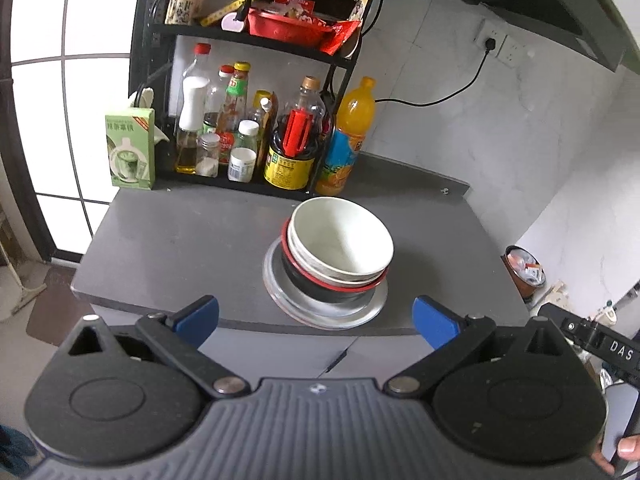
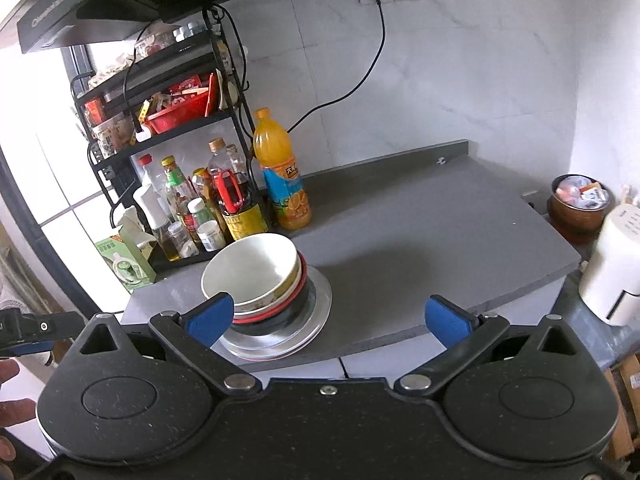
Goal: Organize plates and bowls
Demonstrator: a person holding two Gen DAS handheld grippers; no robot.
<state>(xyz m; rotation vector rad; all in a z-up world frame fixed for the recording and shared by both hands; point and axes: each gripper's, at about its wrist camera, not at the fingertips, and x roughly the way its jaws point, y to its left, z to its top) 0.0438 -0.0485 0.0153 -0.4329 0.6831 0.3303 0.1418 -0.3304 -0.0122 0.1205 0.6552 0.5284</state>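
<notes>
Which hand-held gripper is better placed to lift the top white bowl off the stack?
Probably the left hand-held gripper. Its open jaws frame the stack, with the white bowl centred ahead. The right hand-held gripper, also open, has the bowl off behind its left finger.

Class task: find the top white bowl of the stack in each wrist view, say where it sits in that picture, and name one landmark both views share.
Left wrist view: the white bowl sits just right of centre, topping the stack, above the open left gripper.
Right wrist view: it sits left of centre, behind the left fingertip of the open right gripper.
Shared landmark: the orange juice bottle behind the stack.
</notes>
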